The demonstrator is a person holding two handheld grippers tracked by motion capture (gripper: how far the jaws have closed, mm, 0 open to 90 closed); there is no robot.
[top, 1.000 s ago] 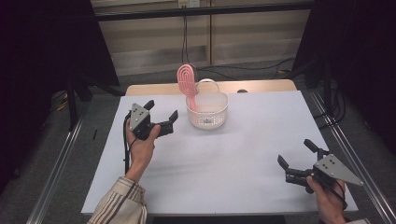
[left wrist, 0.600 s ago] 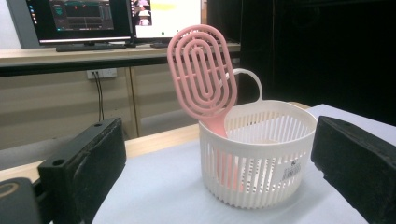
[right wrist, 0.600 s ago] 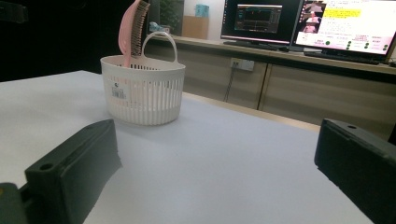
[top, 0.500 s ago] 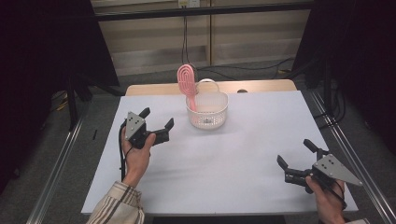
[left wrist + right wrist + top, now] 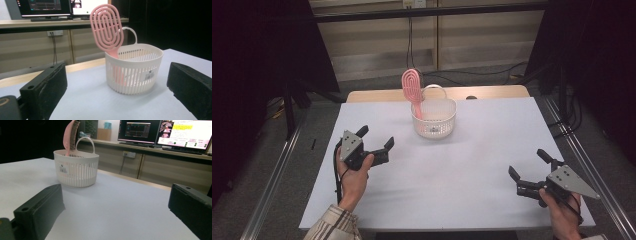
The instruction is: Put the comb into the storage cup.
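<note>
Room: dark curtains left and right; a wooden counter along the far wall, carrying 2 lit monitors (image 5: 160,132) and a wall socket with hanging cords.

Table (image 5: 462,200): 1 white, matte top, bare apart from 1 basket; a strip of wood shows at its far edge. Metal rails run along the floor on both sides.

Basket (image 5: 433,119): 1 white slotted plastic tub with a loop handle, standing upright at the far centre of the table, a barcode sticker on its wall. Well apart from both grippers.

Hairbrush (image 5: 412,90): 1 pink, standing handle-down inside the basket at its left side, oval head leaning out over the rim. It likely stays upright because the rim props it.

Left gripper (image 5: 376,141): 1, held in a hand at the near left, jaws spread wide, nothing between them. Pointed toward the basket, which sits framed between the jaws in the left gripper view; judged to be lined up for an approach.

Right gripper (image 5: 528,166): 1, held at the near right corner, jaws spread, empty, low over the table; appears to be waiting.
</note>
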